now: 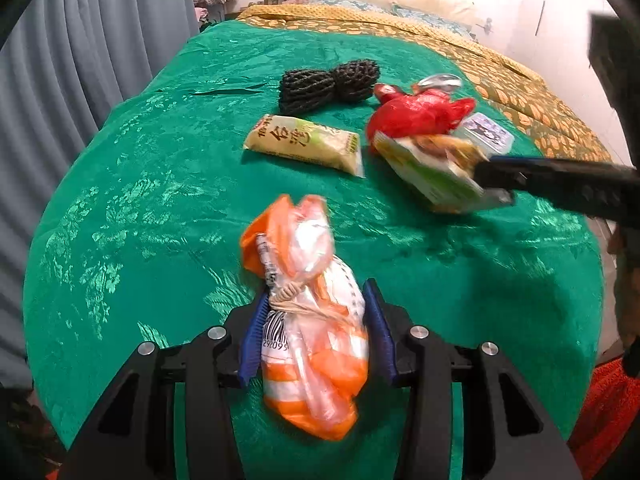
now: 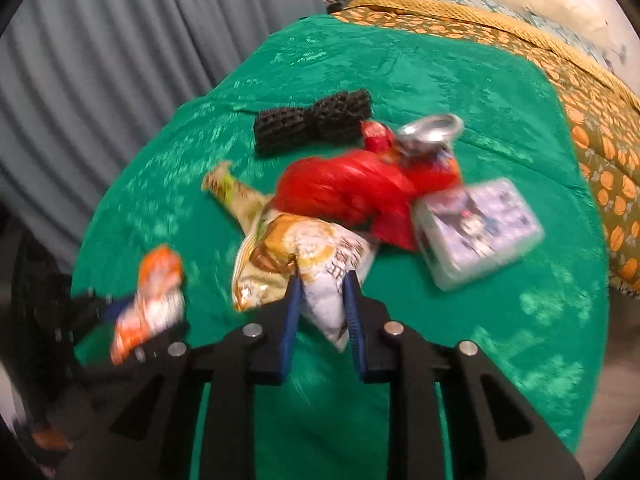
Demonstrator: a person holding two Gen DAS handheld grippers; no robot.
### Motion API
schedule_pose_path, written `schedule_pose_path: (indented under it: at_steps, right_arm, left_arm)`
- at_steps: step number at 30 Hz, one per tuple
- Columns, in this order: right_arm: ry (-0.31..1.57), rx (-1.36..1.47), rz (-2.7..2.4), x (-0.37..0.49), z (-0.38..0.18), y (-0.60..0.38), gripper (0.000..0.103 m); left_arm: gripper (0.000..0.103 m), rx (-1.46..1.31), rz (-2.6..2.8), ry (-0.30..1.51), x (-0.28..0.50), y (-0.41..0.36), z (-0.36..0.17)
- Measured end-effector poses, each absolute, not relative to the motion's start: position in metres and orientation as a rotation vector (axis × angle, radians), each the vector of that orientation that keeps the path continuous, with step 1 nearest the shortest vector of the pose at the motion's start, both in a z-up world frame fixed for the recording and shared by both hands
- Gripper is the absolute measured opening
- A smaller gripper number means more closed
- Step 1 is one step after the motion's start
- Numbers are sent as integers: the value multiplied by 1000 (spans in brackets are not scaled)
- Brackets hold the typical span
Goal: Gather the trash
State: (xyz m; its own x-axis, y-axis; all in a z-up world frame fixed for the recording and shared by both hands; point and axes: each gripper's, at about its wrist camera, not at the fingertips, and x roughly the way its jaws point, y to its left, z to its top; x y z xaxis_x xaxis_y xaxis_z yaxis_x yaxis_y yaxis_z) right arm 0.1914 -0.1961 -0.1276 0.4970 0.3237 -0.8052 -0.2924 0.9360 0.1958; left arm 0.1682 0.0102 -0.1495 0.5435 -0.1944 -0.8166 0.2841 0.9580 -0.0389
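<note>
Now, from my left wrist, my left claw point(image 1: 316, 332) is clenched on the orange-and-white bag point(image 1: 310, 320), its long axis running away from me toward the yellow packet point(image 1: 306, 145), which lies crosswise just before the black mesh roll point(image 1: 330, 82). Right of the packet, my right claw point(image 1: 494, 184) carries a snack bag point(image 1: 430, 170) in front of the red bag point(image 1: 416, 114).

From my right wrist, my right claw point(image 2: 320, 280) grips that snack bag point(image 2: 304, 264) by one corner, its bulk pointing toward the red bag point(image 2: 352, 192); the clear box point(image 2: 480, 228) sits right of it. I judge the thin corner hold could slip, and the picture's blur suggests a swing that might shake it loose.
</note>
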Motion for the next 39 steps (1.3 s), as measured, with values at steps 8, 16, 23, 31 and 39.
schedule_pose_path:
  at_steps: [8,16,23,31,39]
  right_arm:
    - [949,17,387,169,-132,-216,77]
    - [950,101,383,200,-134,-183,89]
    - [939,49,323,203,-150,-178,60]
    - [887,-23,293,160,-162,-206,74]
    - [931,-75,303,167,-177,-193,99]
  left_arm:
    - [54,115,-298,960,168,7,-151]
    - [69,136,-285,958,171,4,-154]
    - [85,145,-273,943,171,-2,-158]
    - [99,117,-169,957,191,3,-162]
    - [99,112,-172,958,196,6,-162]
